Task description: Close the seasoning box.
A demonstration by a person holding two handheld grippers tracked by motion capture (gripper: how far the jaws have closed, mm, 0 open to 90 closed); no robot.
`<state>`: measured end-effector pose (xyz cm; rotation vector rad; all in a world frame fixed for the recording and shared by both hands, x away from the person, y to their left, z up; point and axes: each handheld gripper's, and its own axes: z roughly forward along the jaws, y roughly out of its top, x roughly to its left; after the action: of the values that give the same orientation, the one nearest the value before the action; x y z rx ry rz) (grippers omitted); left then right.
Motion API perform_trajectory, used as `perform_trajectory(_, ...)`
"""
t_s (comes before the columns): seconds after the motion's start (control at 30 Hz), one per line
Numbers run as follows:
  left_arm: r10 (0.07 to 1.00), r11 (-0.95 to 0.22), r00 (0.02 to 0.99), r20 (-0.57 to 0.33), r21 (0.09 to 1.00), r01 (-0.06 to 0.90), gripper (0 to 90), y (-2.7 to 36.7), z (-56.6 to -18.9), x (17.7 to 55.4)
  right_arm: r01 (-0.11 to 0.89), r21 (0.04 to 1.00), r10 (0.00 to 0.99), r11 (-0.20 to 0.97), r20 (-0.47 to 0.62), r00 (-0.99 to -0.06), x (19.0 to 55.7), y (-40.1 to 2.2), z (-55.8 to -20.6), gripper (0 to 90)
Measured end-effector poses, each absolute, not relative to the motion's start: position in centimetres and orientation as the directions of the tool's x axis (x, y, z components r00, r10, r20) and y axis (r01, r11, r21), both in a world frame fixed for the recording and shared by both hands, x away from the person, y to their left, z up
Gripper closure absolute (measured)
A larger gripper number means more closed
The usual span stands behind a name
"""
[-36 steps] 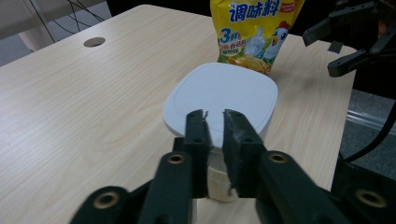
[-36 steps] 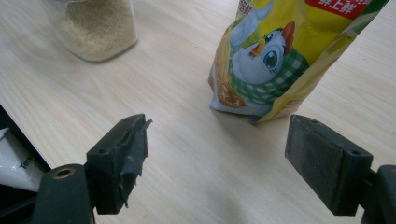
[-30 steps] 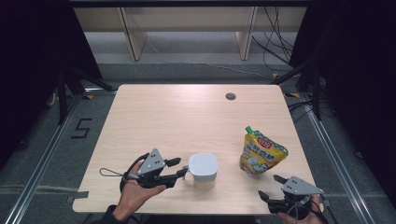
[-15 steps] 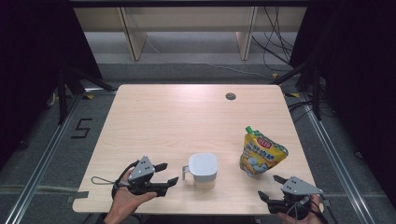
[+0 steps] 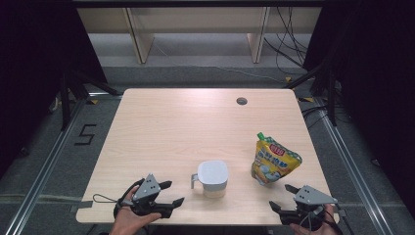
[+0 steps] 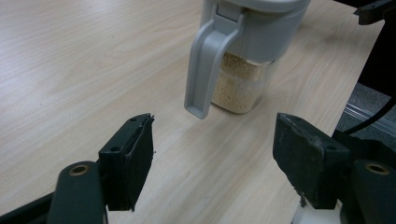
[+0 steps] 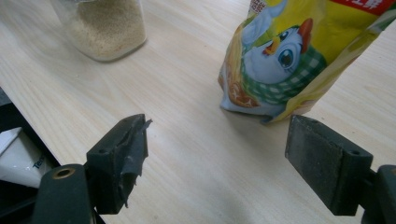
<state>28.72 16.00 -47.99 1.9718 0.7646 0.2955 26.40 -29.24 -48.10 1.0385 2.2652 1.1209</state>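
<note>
A clear jar with a grey lid and handle [image 5: 212,177] [image 6: 243,51] stands near the table's front edge, holding pale grain. To its left my left gripper [image 5: 172,193] [image 6: 212,163] lies low over the table, open; its jaws have just been opening, with nothing between them and the jar's handle a short way ahead. A yellow stand-up pouch with a green spout [image 5: 273,159] [image 7: 299,51] stands upright at the right. My right gripper [image 5: 284,198] [image 7: 217,161] rests open at the front right corner, just short of the pouch, gripping nothing.
The light wooden table [image 5: 195,122] has a round cable hole [image 5: 241,101] at the far right. Black frame rails run along both sides, and the front edge lies right under both hands. A floor marking "5" [image 5: 85,134] shows at the left.
My left gripper has drawn back from the jar's handle toward the front left and sunk lower, its jaws spreading wider. The right gripper, jar and pouch have stayed put.
</note>
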Motion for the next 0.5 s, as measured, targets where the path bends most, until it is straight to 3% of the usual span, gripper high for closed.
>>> perform_trajectory(0.17, 0.615, -0.408, 0.786, -0.061, 0.828, 0.384, 28.4, 16.10, -48.48, 28.41, 0.434, 0.804, 0.758, 0.405, -0.030, -0.652, 26.45, -29.21, -48.07, 22.2)
perform_trajectory(0.27, 0.635, -0.361, 0.766, -0.100, 0.838, 0.409, 27.0, 16.13, -48.61, 28.13, 0.431, 0.804, 0.755, 0.410, -0.033, -0.655, 26.45, -29.25, -48.04, 22.2)
perform_trajectory(0.5, 0.622, -0.399, 0.781, -0.065, 0.831, 0.387, 21.8, 15.69, -48.82, 27.78, 0.438, 0.807, 0.738, 0.397, 0.003, -0.675, 26.48, -29.01, -48.11, 19.7)
